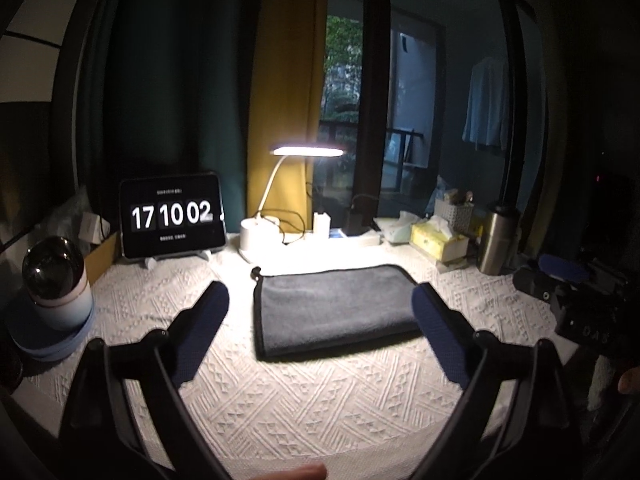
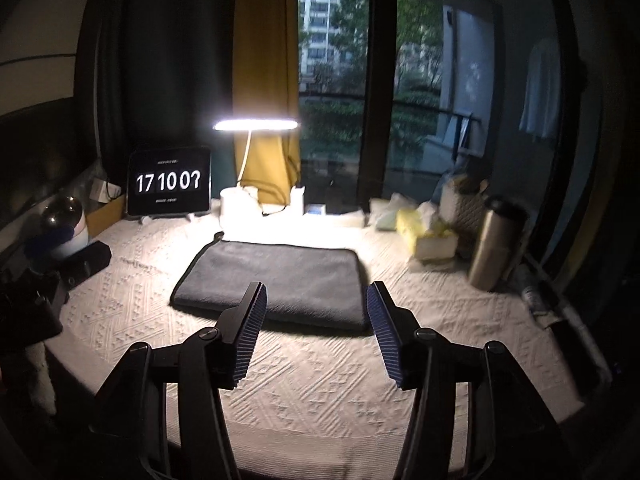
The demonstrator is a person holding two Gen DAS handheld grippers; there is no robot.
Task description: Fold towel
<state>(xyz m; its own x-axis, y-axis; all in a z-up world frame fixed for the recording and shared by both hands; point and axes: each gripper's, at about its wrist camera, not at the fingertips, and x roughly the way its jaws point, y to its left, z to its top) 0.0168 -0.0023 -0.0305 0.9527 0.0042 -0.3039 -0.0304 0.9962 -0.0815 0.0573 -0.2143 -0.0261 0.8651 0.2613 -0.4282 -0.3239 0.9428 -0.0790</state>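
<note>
A dark grey towel [image 1: 332, 308] with a black hem lies folded flat on the white textured tablecloth [image 1: 304, 396], under the lamp. It also shows in the right wrist view [image 2: 276, 280]. My left gripper [image 1: 320, 300] is open and empty, held above the table in front of the towel, its blue-padded fingers spread to either side of it. My right gripper [image 2: 316, 292] is open and empty, also in front of the towel's near edge. The right gripper's body shows at the right edge of the left wrist view [image 1: 580, 300].
A lit white desk lamp [image 1: 260, 236] stands behind the towel. A tablet clock [image 1: 172, 216] is at the back left, a round device [image 1: 56, 284] at the left edge. A yellow tissue box [image 1: 436, 240] and a steel flask [image 1: 496, 240] stand at the back right.
</note>
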